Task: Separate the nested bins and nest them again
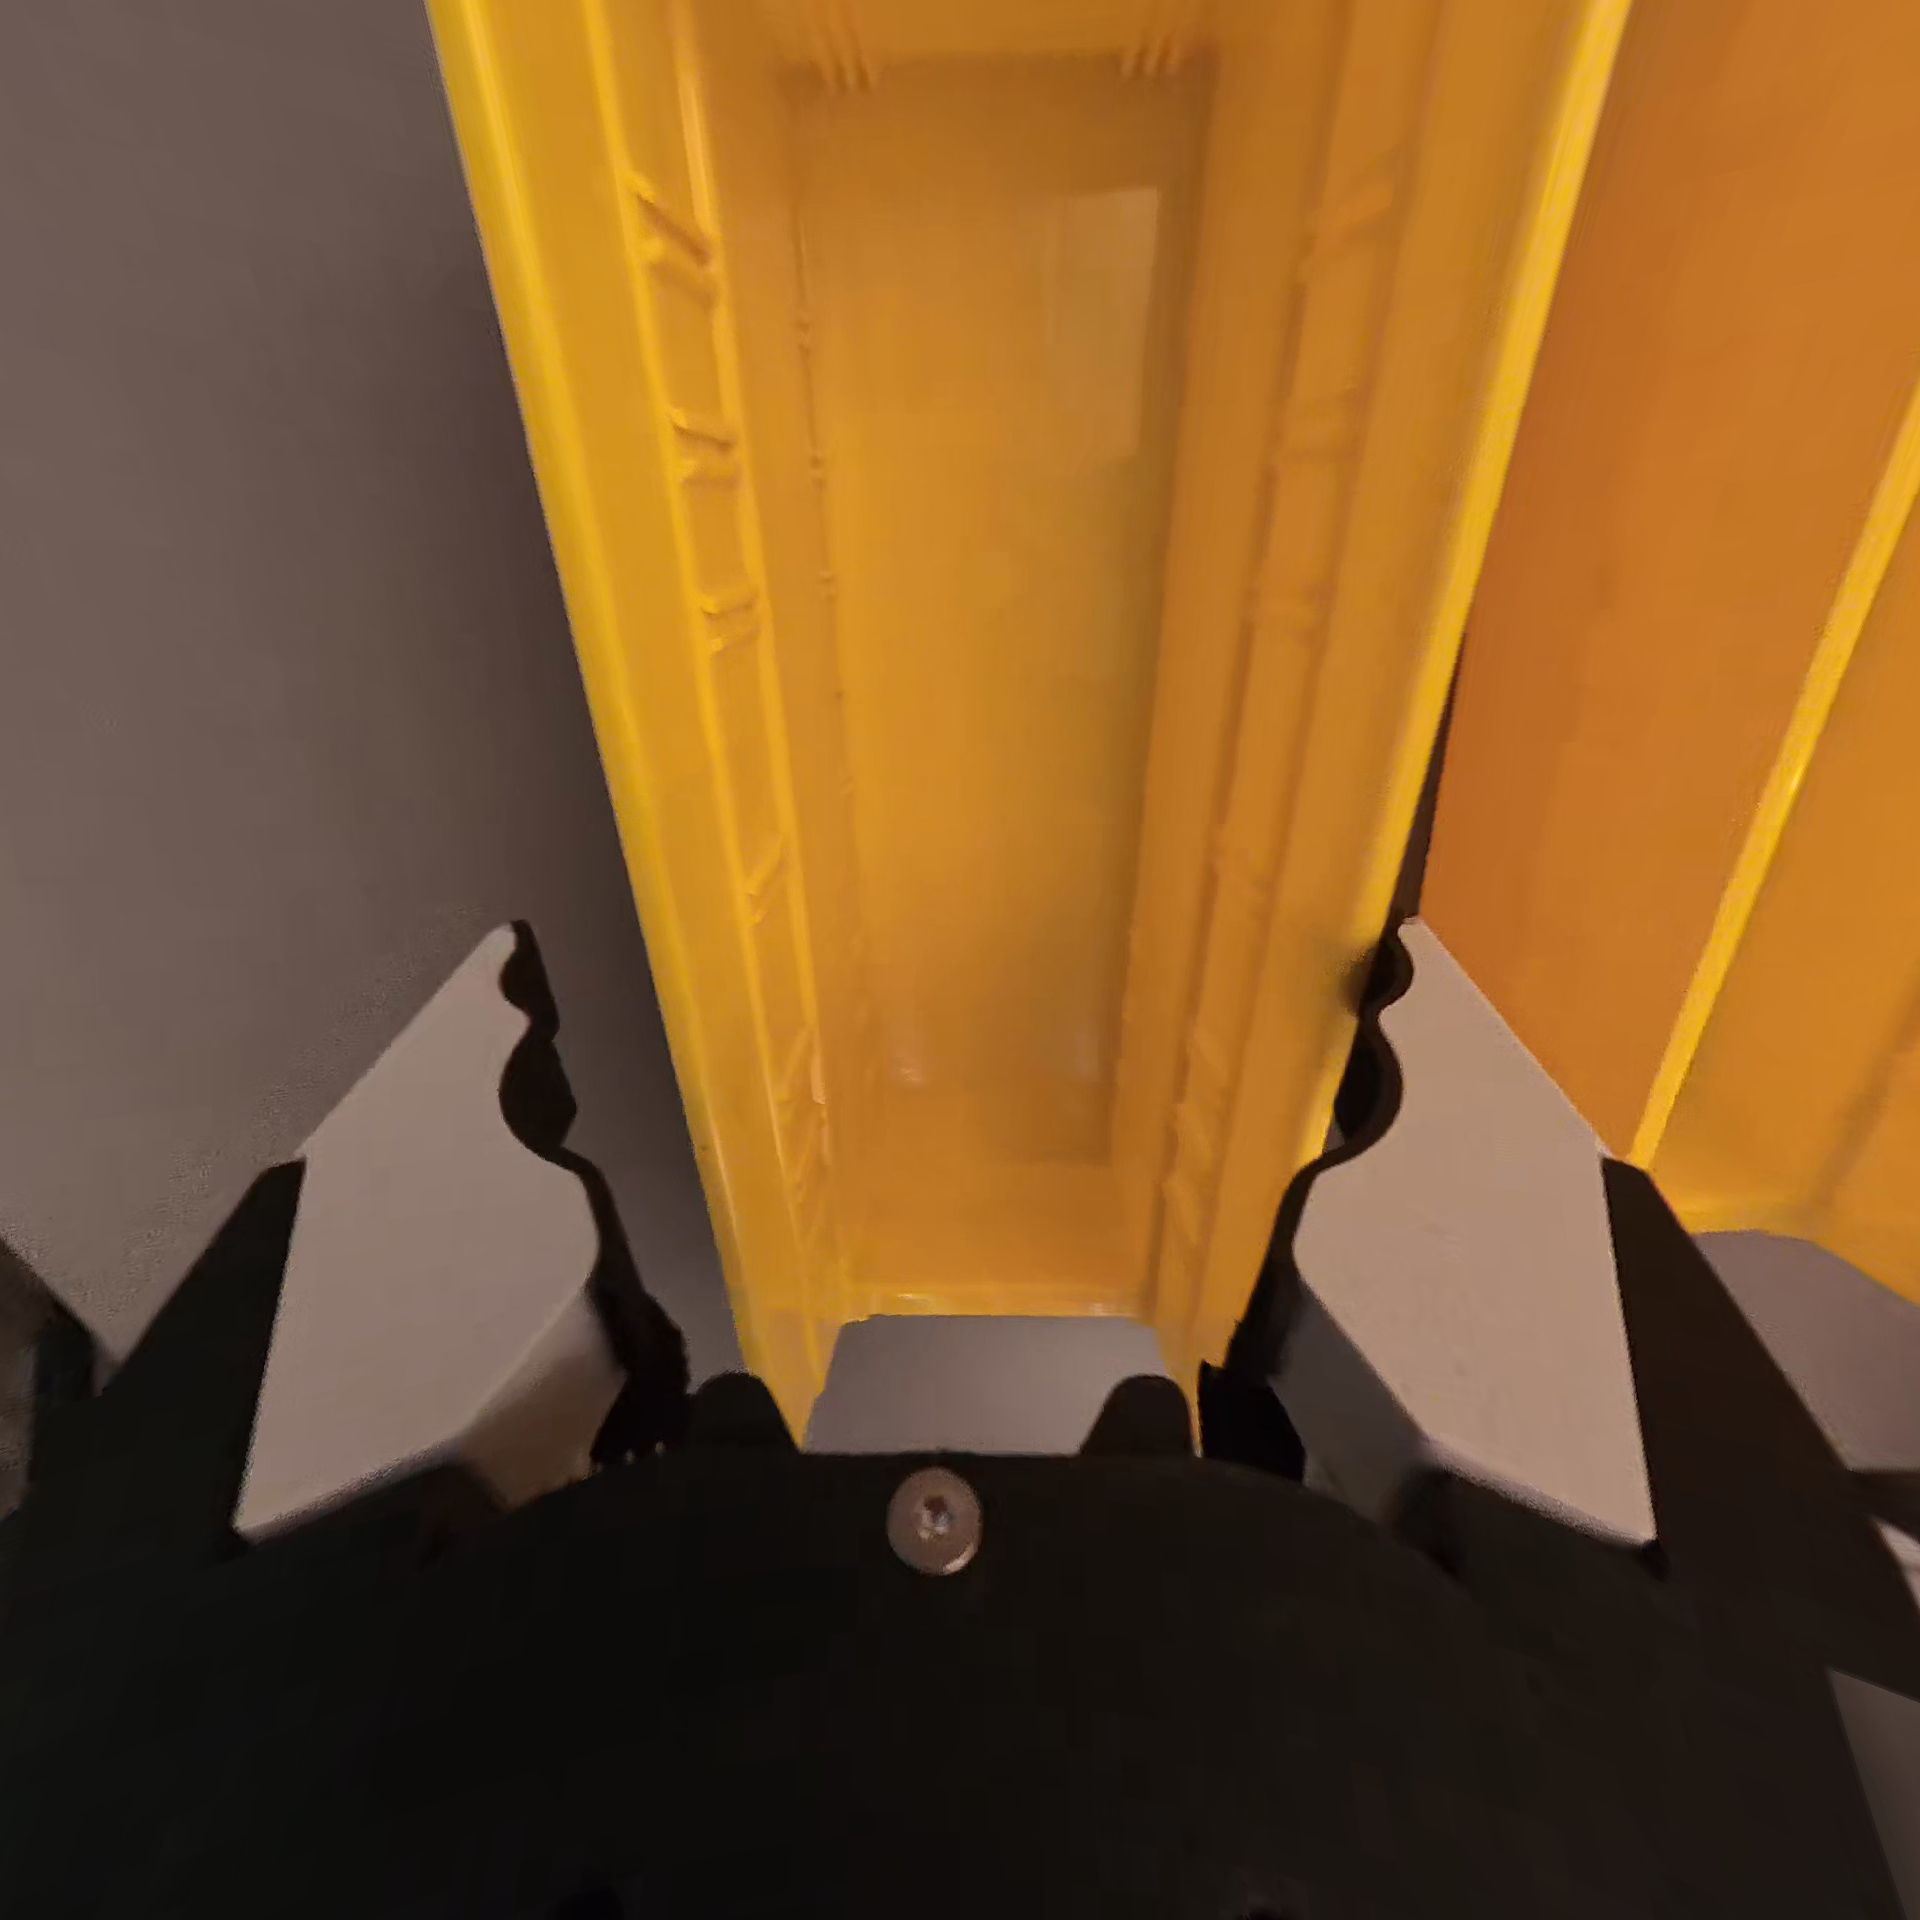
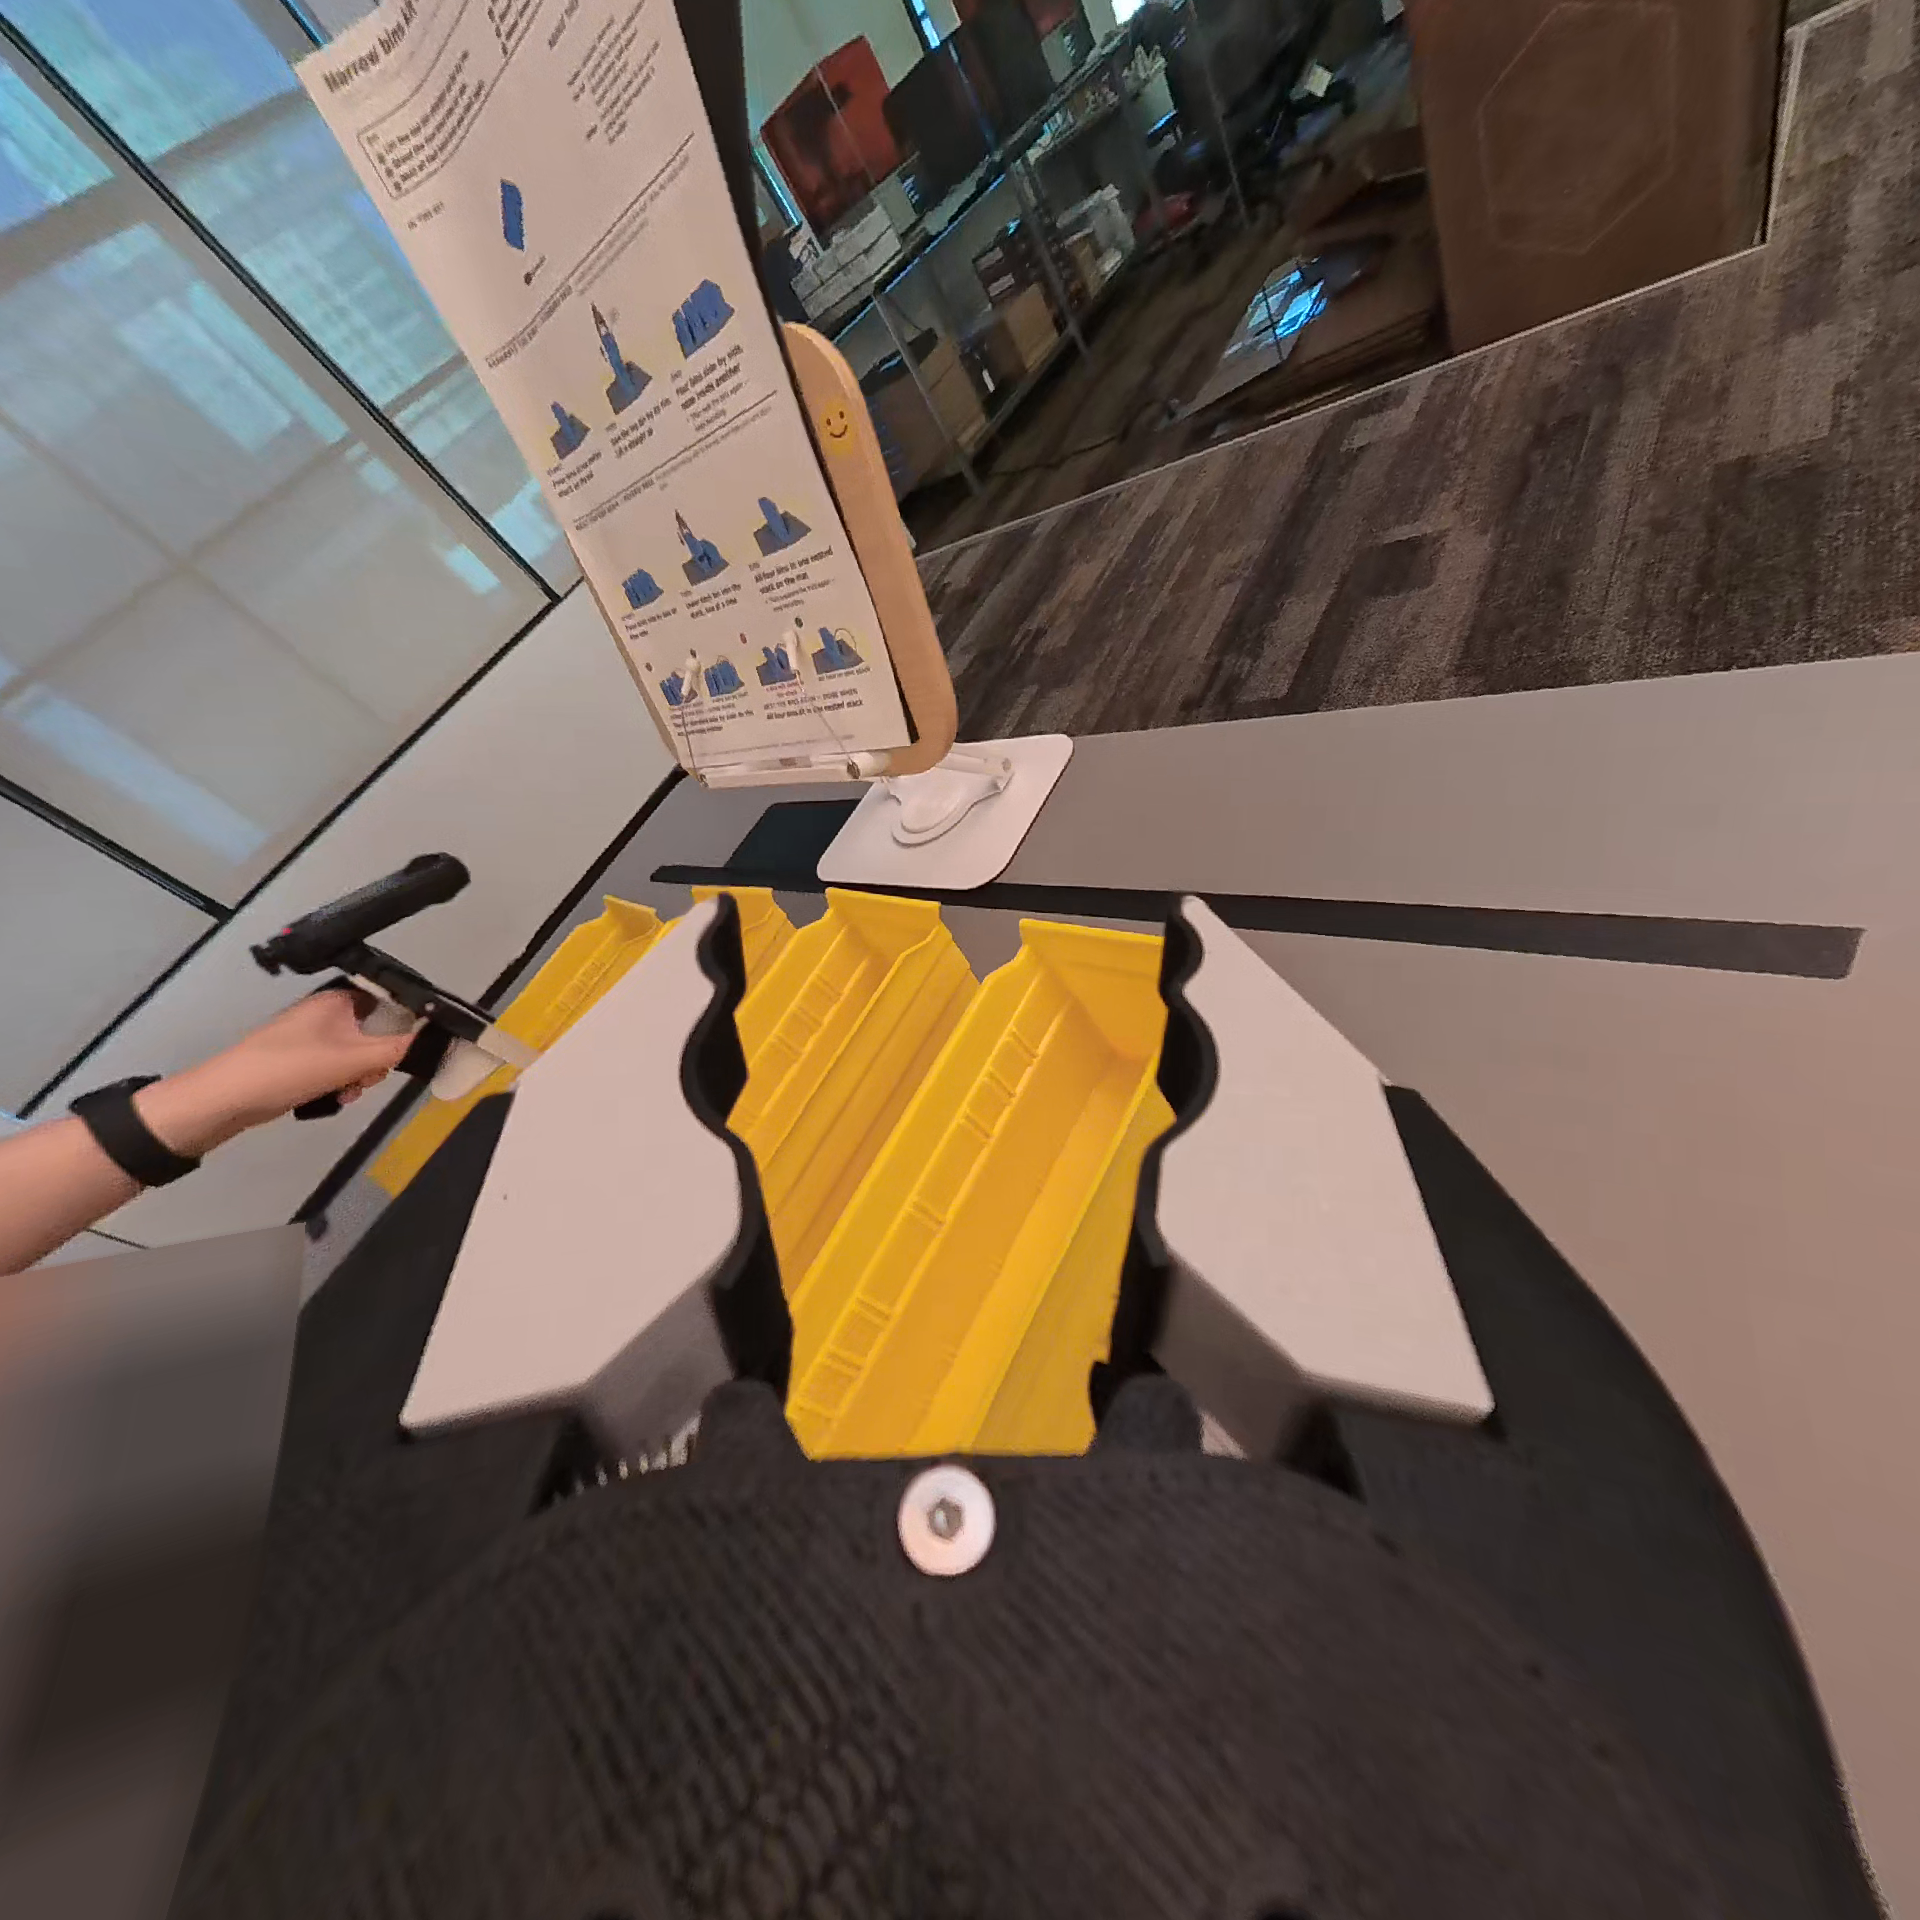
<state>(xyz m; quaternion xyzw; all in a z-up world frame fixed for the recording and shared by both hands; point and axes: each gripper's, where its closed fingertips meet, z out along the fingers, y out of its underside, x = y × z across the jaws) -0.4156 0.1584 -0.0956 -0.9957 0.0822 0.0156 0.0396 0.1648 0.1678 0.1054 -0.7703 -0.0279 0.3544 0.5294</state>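
While four yellow bins (image 2: 966, 1174) lay side by side on the grey table (image 2: 1558, 1039), the rightmost ran straight toward twelve o'clock between your right gripper (image 2: 940, 1023) fingers, which stood spread, the right pad at its rim. Your left gripper (image 1: 961, 997) straddled the leftmost bin (image 1: 987, 623), jaws wide, left pad clear of its wall. Beyond, at twelve o'clock, stood an instruction sheet (image 2: 665, 436).
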